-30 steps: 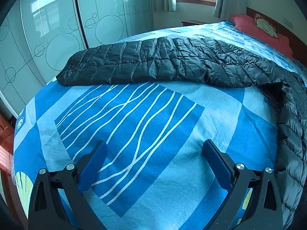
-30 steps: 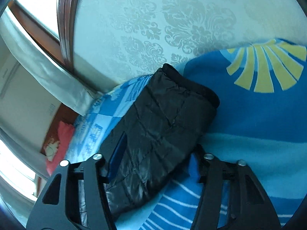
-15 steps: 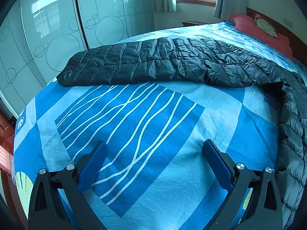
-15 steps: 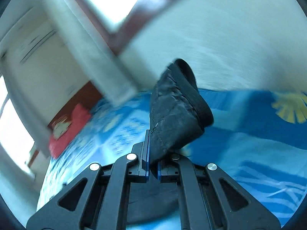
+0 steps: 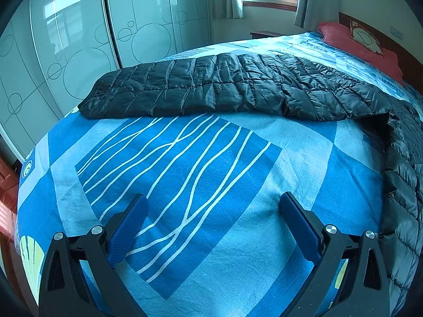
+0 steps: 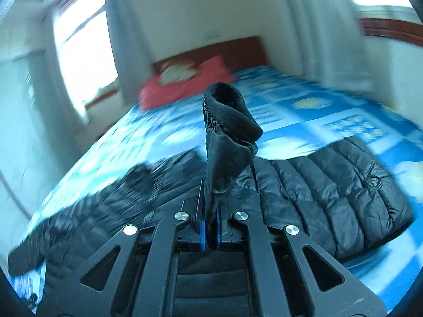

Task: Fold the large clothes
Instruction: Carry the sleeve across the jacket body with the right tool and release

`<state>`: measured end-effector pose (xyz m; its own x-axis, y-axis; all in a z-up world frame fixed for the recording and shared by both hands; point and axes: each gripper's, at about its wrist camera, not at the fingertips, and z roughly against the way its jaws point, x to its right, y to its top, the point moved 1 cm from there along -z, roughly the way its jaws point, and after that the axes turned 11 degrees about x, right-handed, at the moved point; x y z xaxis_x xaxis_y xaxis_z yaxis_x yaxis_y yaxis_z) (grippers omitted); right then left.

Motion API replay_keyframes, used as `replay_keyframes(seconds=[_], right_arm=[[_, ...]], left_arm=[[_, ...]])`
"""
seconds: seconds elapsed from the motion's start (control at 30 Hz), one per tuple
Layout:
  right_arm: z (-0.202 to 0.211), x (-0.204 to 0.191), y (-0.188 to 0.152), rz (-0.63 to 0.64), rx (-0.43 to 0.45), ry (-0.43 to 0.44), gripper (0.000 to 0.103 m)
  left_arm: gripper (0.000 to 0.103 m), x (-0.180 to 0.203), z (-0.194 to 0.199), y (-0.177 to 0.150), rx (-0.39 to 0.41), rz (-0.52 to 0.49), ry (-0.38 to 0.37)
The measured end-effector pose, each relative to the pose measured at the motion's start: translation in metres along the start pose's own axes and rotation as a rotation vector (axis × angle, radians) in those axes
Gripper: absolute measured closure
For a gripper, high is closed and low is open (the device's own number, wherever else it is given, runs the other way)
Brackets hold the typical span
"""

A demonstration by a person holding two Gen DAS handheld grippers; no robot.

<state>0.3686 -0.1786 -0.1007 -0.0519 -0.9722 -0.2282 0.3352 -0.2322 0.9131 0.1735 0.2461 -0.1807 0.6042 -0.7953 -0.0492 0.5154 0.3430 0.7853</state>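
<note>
Jacket (image 5: 238, 84), black and quilted, lies spread across the bed (image 5: 211, 185). In the left wrist view one sleeve stretches toward the bed's left edge, and the body runs down along the right edge. The left gripper (image 5: 211, 211) hangs over bare blue sheet near the foot edge, its jaws wide apart with nothing between them. The right gripper (image 6: 210, 224) has its jaws together, clamped on the other sleeve (image 6: 227, 137), whose cuff stands up above the pads. Below it the jacket body lies flat; that view is blurred, so finer folds are hard to read. A red pillow (image 5: 357, 42) sits at the head edge.
</note>
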Motion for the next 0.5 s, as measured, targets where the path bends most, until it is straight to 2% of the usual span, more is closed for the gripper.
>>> replay_keyframes(seconds=[0.3, 0.5], right_arm=[[-0.05, -0.159, -0.054, 0.134, -0.148, 0.191, 0.098], [-0.063, -0.211, -0.089, 0.201, -0.257, 0.267, 0.097]], left_arm=[[0.004, 0.0, 0.001, -0.001, 0.007, 0.005, -0.003], [0.004, 0.001, 0.0, -0.002, 0.013, 0.007, -0.005]])
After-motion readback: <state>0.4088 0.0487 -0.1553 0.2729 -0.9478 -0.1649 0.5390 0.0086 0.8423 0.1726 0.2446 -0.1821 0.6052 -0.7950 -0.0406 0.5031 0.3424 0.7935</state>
